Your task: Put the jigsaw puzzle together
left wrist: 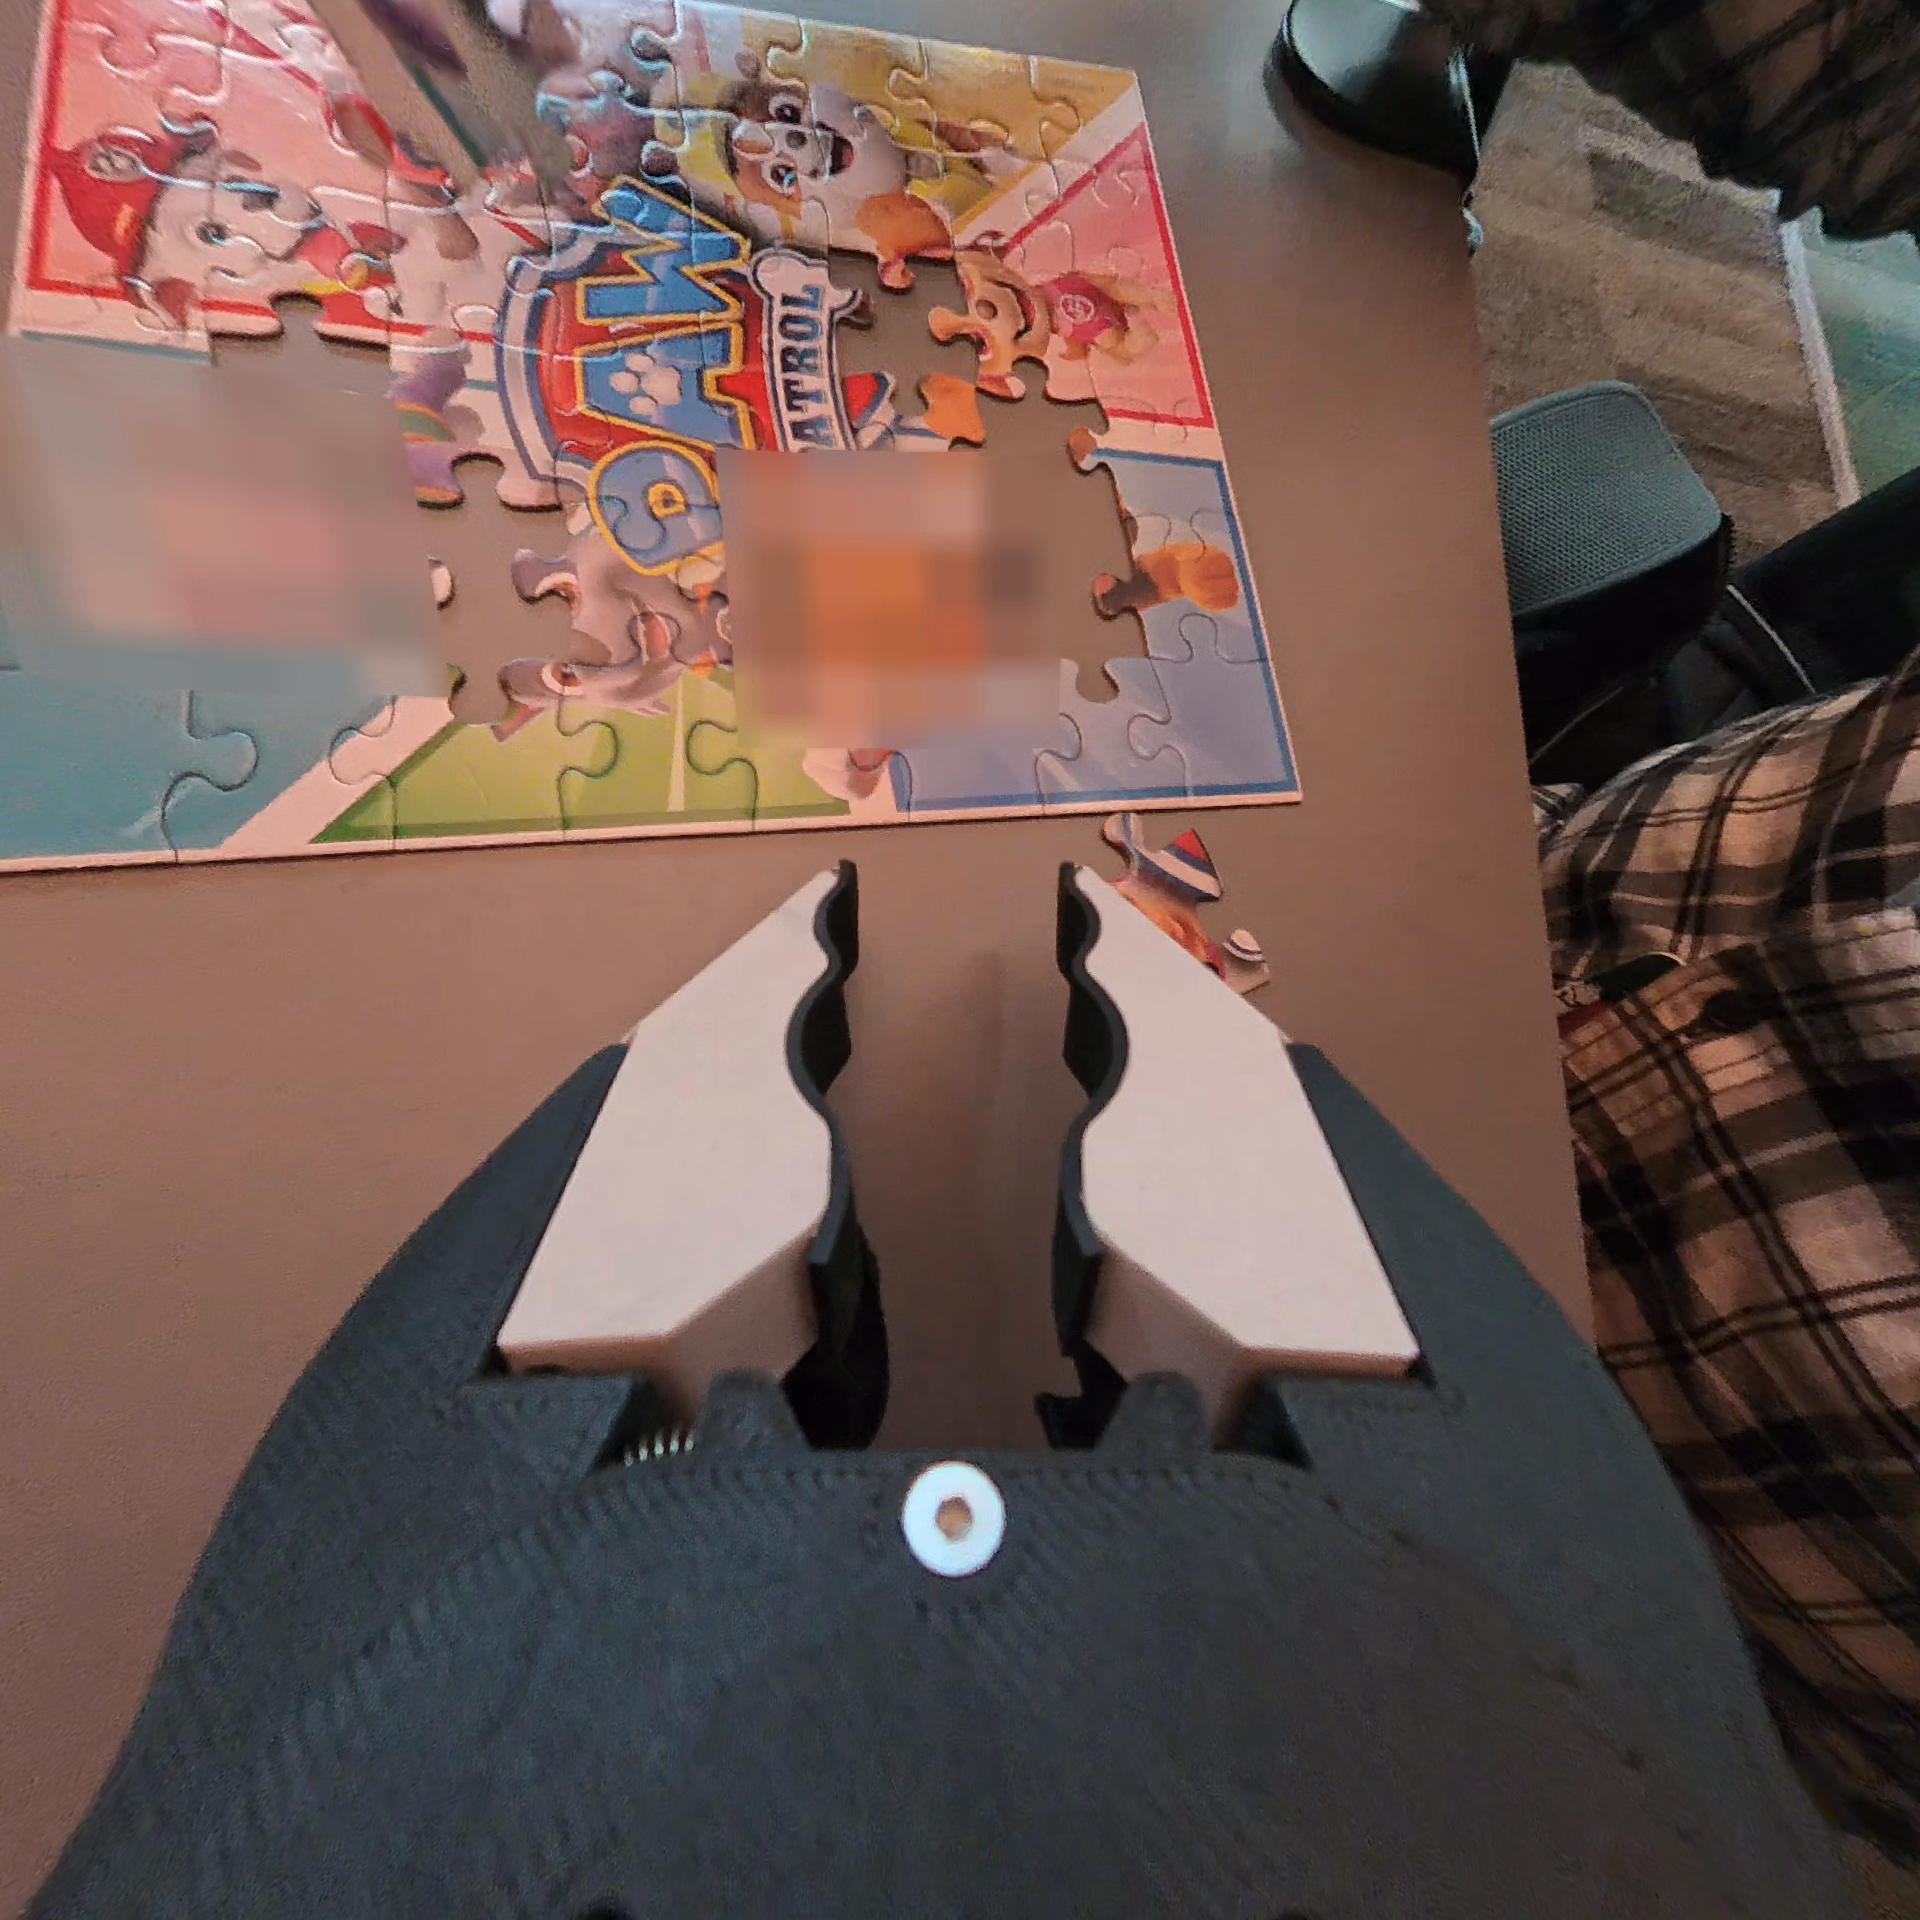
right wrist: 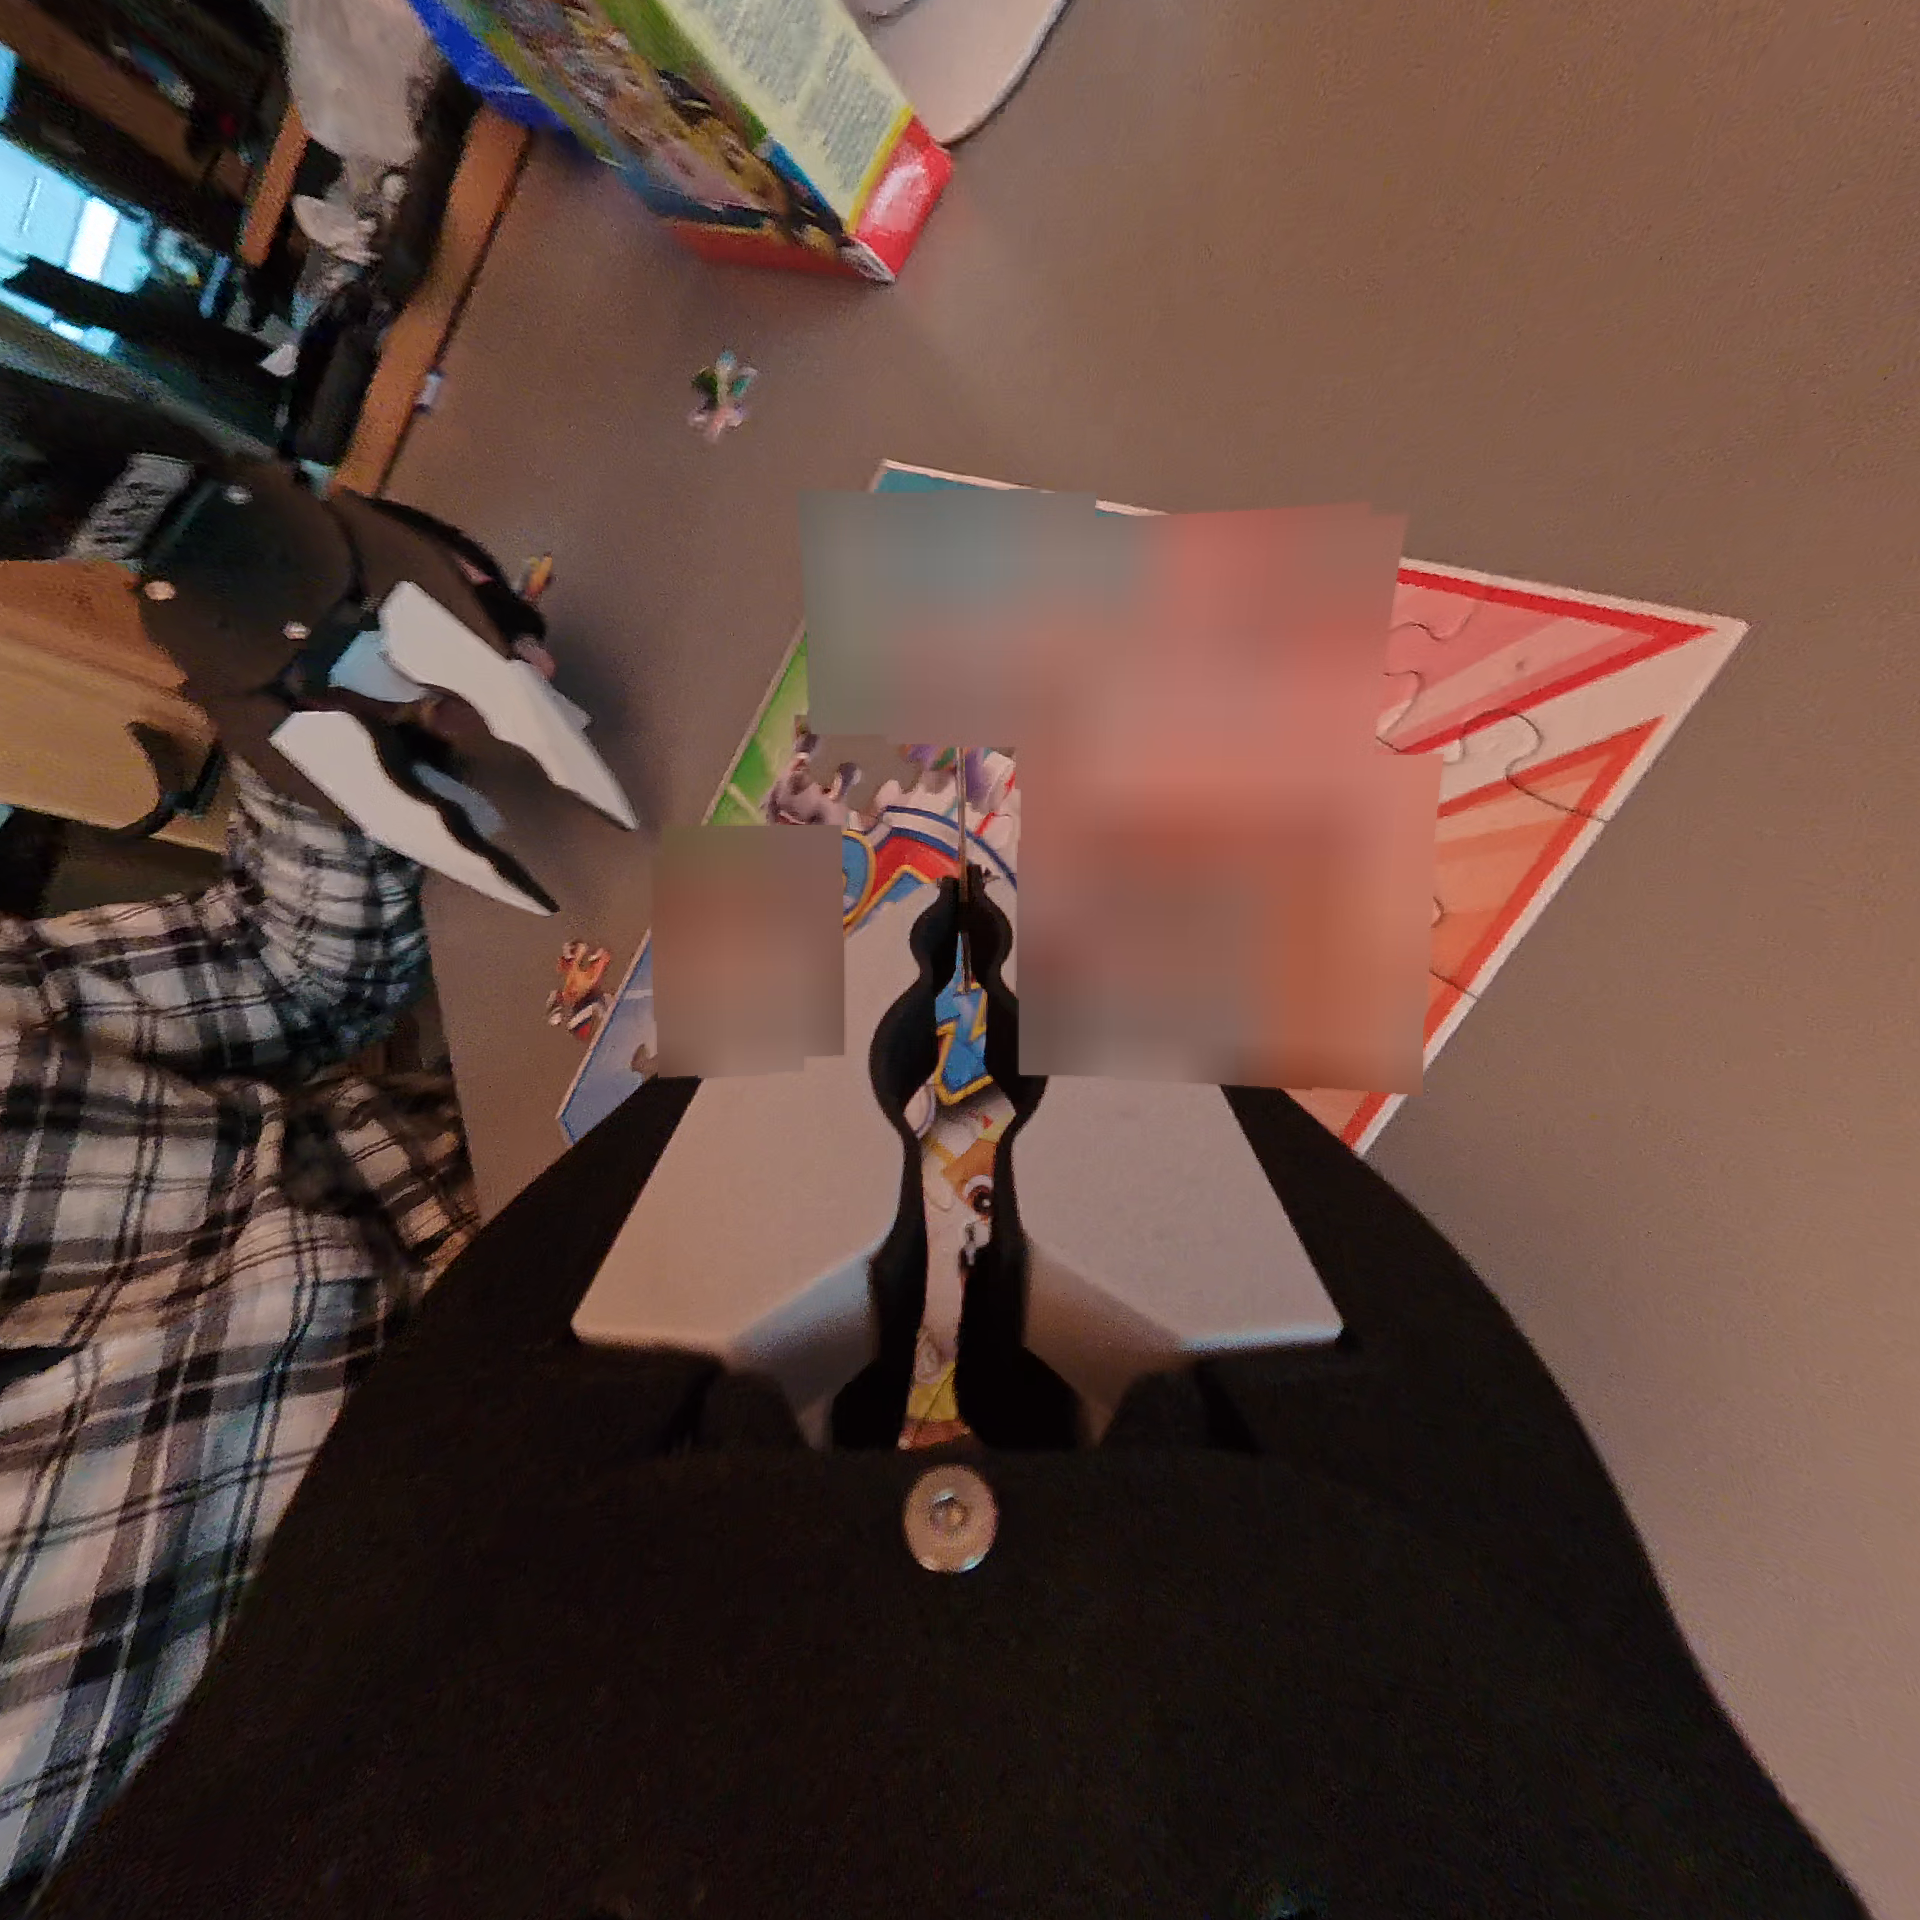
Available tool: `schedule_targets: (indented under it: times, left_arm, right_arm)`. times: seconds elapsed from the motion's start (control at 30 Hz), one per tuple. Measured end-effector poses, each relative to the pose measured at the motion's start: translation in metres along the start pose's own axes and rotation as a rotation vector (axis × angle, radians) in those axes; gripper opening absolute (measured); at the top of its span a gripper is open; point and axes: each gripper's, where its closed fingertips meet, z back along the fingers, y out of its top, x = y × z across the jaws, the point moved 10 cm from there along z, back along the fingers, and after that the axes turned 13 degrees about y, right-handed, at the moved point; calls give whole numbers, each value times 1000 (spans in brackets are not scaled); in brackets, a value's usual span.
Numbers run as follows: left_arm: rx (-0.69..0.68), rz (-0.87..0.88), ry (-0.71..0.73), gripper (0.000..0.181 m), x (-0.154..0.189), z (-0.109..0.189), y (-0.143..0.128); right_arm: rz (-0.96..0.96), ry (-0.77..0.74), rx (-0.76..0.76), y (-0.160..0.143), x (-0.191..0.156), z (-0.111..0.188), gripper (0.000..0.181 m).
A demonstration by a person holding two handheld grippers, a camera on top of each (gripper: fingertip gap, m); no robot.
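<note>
The jigsaw puzzle lies flat on a brown table, mostly joined, with several piece-shaped gaps near its middle. My left gripper is open and empty, hovering just short of the puzzle's near edge. A loose piece lies right beside its right finger. My right gripper is over the puzzle, shut on a thin puzzle piece seen edge-on. It shows blurred at the top of the left wrist view. The left gripper shows open at left in the right wrist view.
A puzzle box stands at the table's far side. Loose pieces lie near the puzzle's corner and farther off. A person's plaid clothing and a black chair are past the table's right edge.
</note>
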Motion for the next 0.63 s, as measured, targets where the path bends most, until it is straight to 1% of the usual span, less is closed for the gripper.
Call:
schedule_targets:
  times: [0.13, 0.3, 0.37, 0.4, 0.47, 0.53, 0.6, 0.63]
  left_arm:
    - [9, 7, 0, 37, 0, 0, 1]
    - [-10, 5, -5, 37, 2, -4, 0]
    - [-13, 3, -5, 37, 2, -5, 0]
    - [-10, 6, -6, 37, 2, -5, 1]
    - [-8, 8, -7, 37, 2, -5, 1]
    - [-9, 7, -7, 37, 2, -5, 1]
    - [-9, 9, -9, 37, 2, -6, 1]
    - [-10, 9, -8, 37, 2, -6, 1]
  right_arm:
    - [-31, -87, 20, -10, 8, -5, 1]
    - [-31, -132, 9, -23, 2, 0, 4]
    - [-23, -181, -30, -32, -1, 0, 12]
    - [-16, -185, -25, -35, -4, 0, 16]
    - [-11, -149, -33, -41, -13, -2, 24]
    - [51, -123, -113, -48, -26, -7, 30]
    - [93, -151, -117, -49, -32, -4, 35]
    - [136, -141, -114, -47, -35, -2, 37]
